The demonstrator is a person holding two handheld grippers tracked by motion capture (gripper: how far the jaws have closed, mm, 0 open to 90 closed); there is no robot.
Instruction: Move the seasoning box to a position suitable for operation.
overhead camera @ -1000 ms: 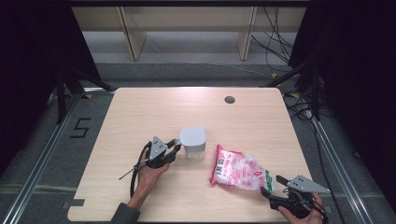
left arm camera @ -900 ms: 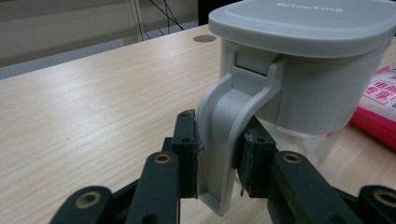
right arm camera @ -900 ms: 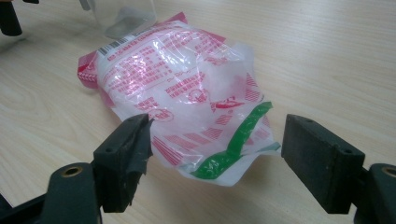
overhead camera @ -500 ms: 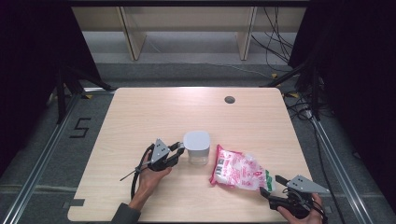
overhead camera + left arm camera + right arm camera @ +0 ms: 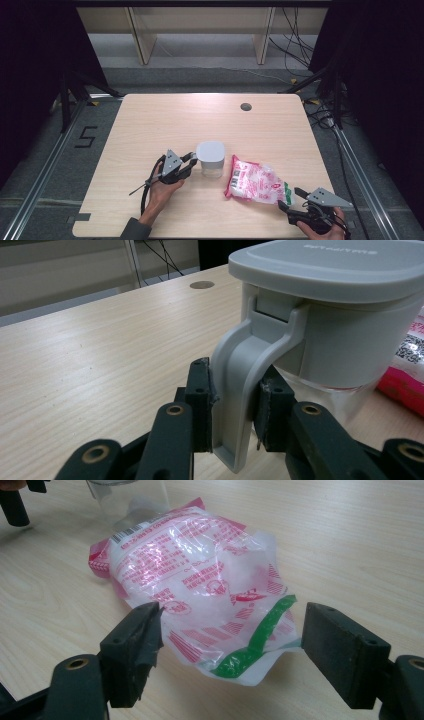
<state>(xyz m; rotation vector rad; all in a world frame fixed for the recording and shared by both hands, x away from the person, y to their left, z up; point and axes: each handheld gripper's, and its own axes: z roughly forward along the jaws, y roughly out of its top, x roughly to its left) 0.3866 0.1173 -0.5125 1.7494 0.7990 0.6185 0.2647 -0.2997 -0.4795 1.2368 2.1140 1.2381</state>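
Note:
A clear container (image 5: pixel 210 159) with a grey lid stands upright near the table's middle. In the left gripper view a grey handle (image 5: pixel 234 371) runs down the side of the container (image 5: pixel 345 325) from the lid. My left gripper (image 5: pixel 234 412) is shut on that handle, one black pad pressing each side; the high view shows the left gripper (image 5: pixel 186 163) just left of the container. A pink-and-white plastic bag (image 5: pixel 255 182) lies flat to the container's right. My right gripper (image 5: pixel 235 645) is open, its jaws either side of the near end of the bag (image 5: pixel 200 575), where there is a green stripe, and not touching it. The right gripper (image 5: pixel 291 198) sits near the front right corner.
The wooden table (image 5: pixel 165 120) has a dark round grommet hole (image 5: pixel 245 106) at the back right. A black cable (image 5: pixel 150 182) trails from my left gripper toward the front edge. Dark stands and floor cables surround the table.

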